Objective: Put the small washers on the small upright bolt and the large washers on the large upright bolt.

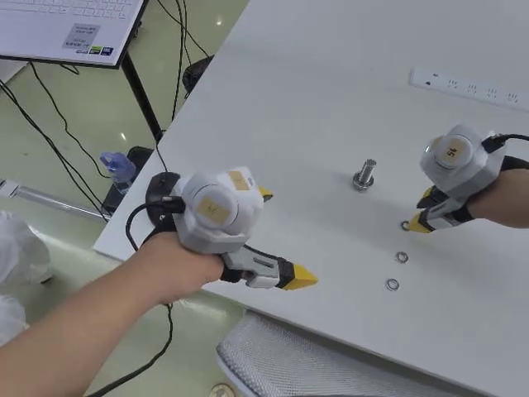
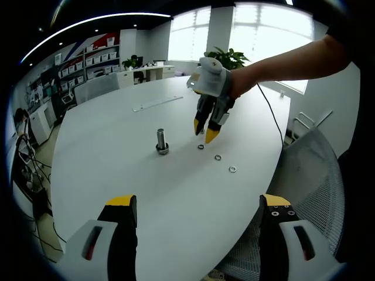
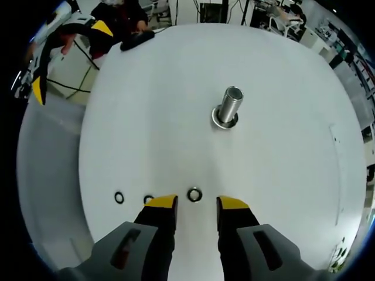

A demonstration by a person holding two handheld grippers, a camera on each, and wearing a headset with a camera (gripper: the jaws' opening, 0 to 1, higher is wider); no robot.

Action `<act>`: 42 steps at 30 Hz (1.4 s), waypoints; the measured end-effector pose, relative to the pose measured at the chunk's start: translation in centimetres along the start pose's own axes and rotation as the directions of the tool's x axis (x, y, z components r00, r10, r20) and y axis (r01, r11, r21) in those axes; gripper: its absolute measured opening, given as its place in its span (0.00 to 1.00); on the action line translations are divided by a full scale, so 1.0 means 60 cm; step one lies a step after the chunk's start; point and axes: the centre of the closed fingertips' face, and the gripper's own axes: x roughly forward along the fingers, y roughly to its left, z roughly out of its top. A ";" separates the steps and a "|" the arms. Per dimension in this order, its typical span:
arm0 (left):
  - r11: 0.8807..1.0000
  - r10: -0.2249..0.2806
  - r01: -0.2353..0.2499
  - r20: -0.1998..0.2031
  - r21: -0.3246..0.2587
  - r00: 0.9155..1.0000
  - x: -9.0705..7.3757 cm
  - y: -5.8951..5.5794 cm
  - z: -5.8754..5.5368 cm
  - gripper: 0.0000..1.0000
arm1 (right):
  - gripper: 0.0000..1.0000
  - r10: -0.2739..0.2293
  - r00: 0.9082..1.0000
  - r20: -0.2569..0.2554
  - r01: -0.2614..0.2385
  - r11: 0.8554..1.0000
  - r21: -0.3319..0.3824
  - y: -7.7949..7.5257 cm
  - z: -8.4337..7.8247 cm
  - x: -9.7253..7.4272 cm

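One upright steel bolt (image 1: 364, 175) (image 2: 162, 142) (image 3: 228, 108) stands on the white table (image 1: 331, 83). Three small washers lie flat in a row near the table's front: (image 1: 406, 225), (image 1: 402, 257), (image 1: 393, 285). My right gripper (image 1: 422, 209) (image 3: 197, 203) (image 2: 205, 132) points down at the table, open by a narrow gap and holding nothing. The nearest washer (image 3: 194, 194) (image 2: 201, 146) lies just beyond its fingertips. The other two washers (image 3: 149, 199) (image 3: 119, 197) lie off to its left. My left gripper (image 1: 283, 236) (image 2: 198, 202) hovers wide open and bare over the table's near edge, well away from the bolt.
A white power strip (image 1: 471, 87) (image 2: 155, 103) lies at the far side of the table. A laptop (image 1: 70, 29) sits on a stand at upper left, with cables hanging below it. A grey mesh chair (image 1: 273, 356) stands below the table's front edge.
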 end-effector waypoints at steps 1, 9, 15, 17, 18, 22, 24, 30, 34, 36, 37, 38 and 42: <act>1.000 0.001 -0.001 0.001 -0.001 1.000 0.000 0.001 0.000 0.86 | 0.28 -0.003 1.000 0.004 0.003 1.000 0.008 -0.001 0.001 0.004; 1.000 -0.001 0.001 0.016 -0.016 1.000 0.003 0.001 0.004 0.88 | 0.27 -0.014 1.000 -0.007 0.014 1.000 0.006 0.002 0.001 0.025; 1.000 0.000 0.000 0.010 -0.021 1.000 0.004 0.002 0.000 0.88 | 0.26 -0.016 1.000 -0.021 0.016 1.000 -0.003 0.000 -0.001 0.028; 1.000 0.002 -0.002 0.009 -0.022 1.000 0.003 0.003 -0.001 0.88 | 0.26 -0.014 1.000 -0.027 0.014 1.000 -0.007 0.001 -0.003 0.030; 1.000 0.002 -0.002 0.006 -0.022 1.000 0.004 0.003 -0.003 0.88 | 0.26 -0.014 1.000 -0.028 0.013 1.000 -0.007 0.002 -0.004 0.030; 1.000 0.003 -0.003 0.001 -0.018 1.000 0.004 0.003 -0.006 0.89 | 0.25 -0.017 0.999 -0.031 0.017 1.000 -0.008 0.004 -0.008 0.033; 1.000 0.002 -0.002 0.009 -0.006 1.000 0.002 0.003 -0.003 0.89 | 0.25 -0.020 1.000 -0.021 0.020 1.000 0.001 0.003 -0.006 0.033; 1.000 0.003 -0.003 0.006 -0.010 1.000 0.001 0.003 -0.003 0.90 | 0.21 -0.021 1.000 -0.020 0.021 1.000 0.005 0.002 -0.007 0.032; 1.000 0.005 -0.005 0.007 -0.017 1.000 0.000 0.002 -0.004 0.89 | 0.19 -0.025 0.999 -0.028 0.025 1.000 0.005 0.001 -0.008 0.032; 1.000 0.006 -0.006 0.008 -0.020 1.000 -0.001 0.001 -0.005 0.89 | 0.18 -0.026 0.999 -0.031 0.026 1.000 0.007 0.002 -0.009 0.031; 1.000 0.006 -0.006 0.007 -0.020 1.000 -0.001 0.001 -0.006 0.89 | 0.18 -0.026 0.999 -0.031 0.027 1.000 0.009 0.002 -0.009 0.031; 1.000 0.006 -0.006 0.006 -0.020 1.000 -0.002 0.000 -0.008 0.89 | 0.17 -0.027 0.999 -0.031 0.027 1.000 0.014 0.002 -0.009 0.031; 1.000 0.006 -0.006 0.005 -0.023 1.000 -0.002 -0.002 -0.011 0.89 | 0.16 -0.031 0.999 -0.034 0.031 0.999 0.022 0.002 -0.011 0.031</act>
